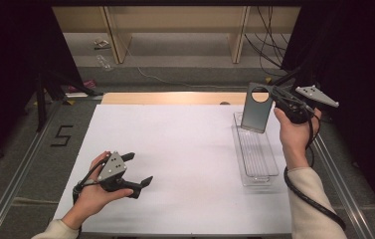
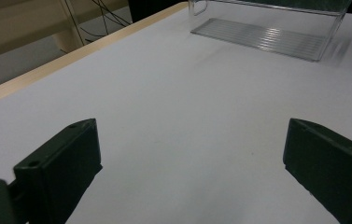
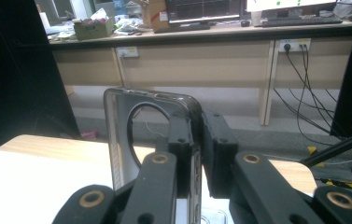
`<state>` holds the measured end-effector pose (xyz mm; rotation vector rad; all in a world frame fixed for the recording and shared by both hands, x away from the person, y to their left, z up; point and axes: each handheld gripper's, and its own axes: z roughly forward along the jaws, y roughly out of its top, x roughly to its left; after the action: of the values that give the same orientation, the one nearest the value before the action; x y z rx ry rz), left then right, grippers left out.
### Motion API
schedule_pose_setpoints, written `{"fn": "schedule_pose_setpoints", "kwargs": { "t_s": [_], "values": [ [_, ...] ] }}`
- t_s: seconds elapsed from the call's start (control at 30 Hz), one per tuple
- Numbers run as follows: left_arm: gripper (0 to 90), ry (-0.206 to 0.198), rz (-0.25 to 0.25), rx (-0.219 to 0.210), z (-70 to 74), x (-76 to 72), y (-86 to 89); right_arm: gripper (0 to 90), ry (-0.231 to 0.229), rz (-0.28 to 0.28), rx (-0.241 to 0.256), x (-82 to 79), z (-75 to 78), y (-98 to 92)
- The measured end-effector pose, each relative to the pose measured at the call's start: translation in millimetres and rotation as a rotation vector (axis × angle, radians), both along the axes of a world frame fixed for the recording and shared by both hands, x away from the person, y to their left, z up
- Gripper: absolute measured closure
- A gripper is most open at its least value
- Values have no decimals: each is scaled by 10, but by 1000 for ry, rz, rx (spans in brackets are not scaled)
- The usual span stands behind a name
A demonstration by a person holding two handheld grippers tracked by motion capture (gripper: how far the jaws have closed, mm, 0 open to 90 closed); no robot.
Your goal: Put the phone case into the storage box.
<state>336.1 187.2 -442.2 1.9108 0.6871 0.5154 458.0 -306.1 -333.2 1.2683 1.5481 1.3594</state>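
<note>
While the high view looks down on the white table, the right gripper is raised over the far right part of it, its jaws pinched on the edge of a grey phone case with a round camera cutout near its top. The case hangs upright, its lower end just above the far end of a clear plastic tray that lies lengthwise along the table's right side; whether case and tray touch cannot be told from this angle. The right hand grips the tool from below, and a black cable loops down past the pale sleeve. Near the front left of the table, the left gripper is held low by the left hand, its jaws spread wide with nothing between them, well apart from the tray. From the left gripper view, the two black jaws stand far apart at the bottom corners over bare white table, and the clear plastic tray shows at the top with its ribbed floor, a strip of wooden table edge running off to the left. From the right gripper view, the jaws are pressed together on the right rim of the phone case, which stands upright before the camera with its round cutout open to the room behind; a desk with monitors runs across the background.
</note>
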Motion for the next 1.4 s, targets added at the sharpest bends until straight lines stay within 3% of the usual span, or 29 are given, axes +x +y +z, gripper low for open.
{"fn": "schedule_pose_setpoints", "kwargs": {
  "t_s": [1.4],
  "values": [
    [37, -1, -7, 1, 3, 3, -18, 832, 10, -1, -21, 125, -50, 16]
  ]
}}
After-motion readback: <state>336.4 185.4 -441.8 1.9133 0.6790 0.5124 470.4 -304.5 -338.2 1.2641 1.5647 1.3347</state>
